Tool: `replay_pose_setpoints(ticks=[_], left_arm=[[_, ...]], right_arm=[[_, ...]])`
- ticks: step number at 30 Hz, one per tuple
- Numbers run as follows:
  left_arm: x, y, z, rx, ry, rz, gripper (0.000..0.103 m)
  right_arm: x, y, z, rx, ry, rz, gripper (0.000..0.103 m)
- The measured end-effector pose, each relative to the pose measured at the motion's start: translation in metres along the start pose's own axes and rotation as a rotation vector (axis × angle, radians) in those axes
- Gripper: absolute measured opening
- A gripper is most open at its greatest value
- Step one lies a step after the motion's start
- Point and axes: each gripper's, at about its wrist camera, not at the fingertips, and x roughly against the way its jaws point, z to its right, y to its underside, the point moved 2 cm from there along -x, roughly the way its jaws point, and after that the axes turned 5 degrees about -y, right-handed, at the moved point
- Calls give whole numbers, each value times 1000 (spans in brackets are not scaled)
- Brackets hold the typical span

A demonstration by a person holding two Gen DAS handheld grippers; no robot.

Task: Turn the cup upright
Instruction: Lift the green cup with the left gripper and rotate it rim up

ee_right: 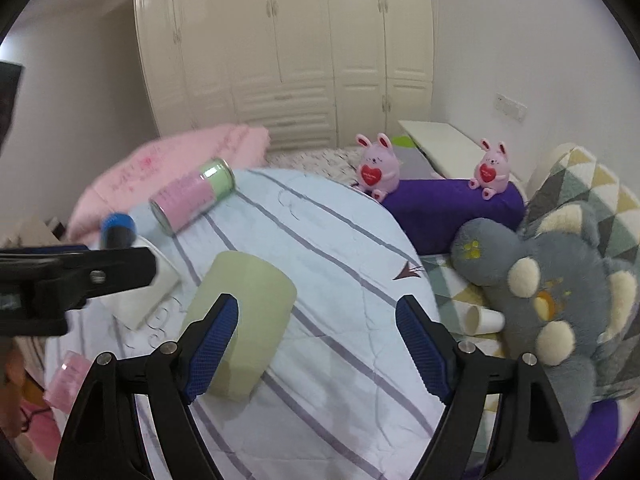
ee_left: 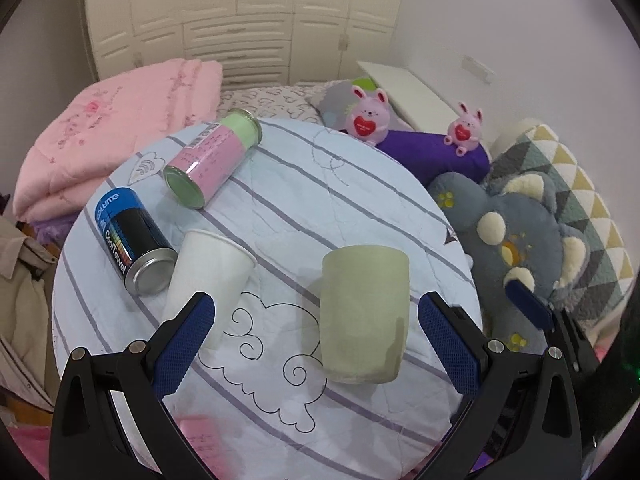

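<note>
Your green cup (ee_left: 364, 316) lies on the round table (ee_left: 360, 184), which wears a pale blue cloth with grey stripes and a cloud drawing. In the left wrist view the cup sits between the fingers of your left gripper (ee_left: 316, 334), nearer the right finger, and touches neither. One flat end faces the camera and the other points away; you cannot tell from here which end is the mouth. That gripper is spread wide and holds nothing.

In the right wrist view the cup (ee_right: 240, 320) lies tilted, its near end partly behind the left finger of your right gripper (ee_right: 318, 346). The right gripper is also spread wide with nothing in it, its right finger well apart from the cup. Your left gripper (ee_right: 80, 276) shows from the side at the left edge of that view.

Just left of the green cup lies a white paper cup (ee_left: 210, 276) on its side, its wide mouth facing away. Touching it on the left is a blue and black can (ee_left: 134, 240), also on its side. Beyond them a pink and green tin (ee_left: 212, 158) lies near the table's far edge.

Off the table, a folded pink quilt (ee_left: 116, 140) is at the left. Two pink bunnies (ee_left: 366, 114) sit by a purple bolster (ee_left: 436, 152) at the far right, and a grey plush pillow (ee_left: 508, 236) lies nearer. Another paper cup (ee_right: 482, 320) lies beside that pillow.
</note>
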Motion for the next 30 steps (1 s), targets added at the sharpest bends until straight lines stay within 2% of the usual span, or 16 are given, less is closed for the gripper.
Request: replay_pose_setpoints(ticks=[3,9,25,30], left_arm=[[-2,2,7,-3,-32,10,103],[-10,8,17,-14,-63,5,103],[-18,15,28,-8,-57,-6,103],[-29,16,35,-5,-44,-40,103]], right_arm=[[2,8,6,-21,-26,16,82],[-3,17,16,-46,-1,-5,82],[2,22,15,-48,-12,8,82],[-1,25,14,-30,-8,-12,82]])
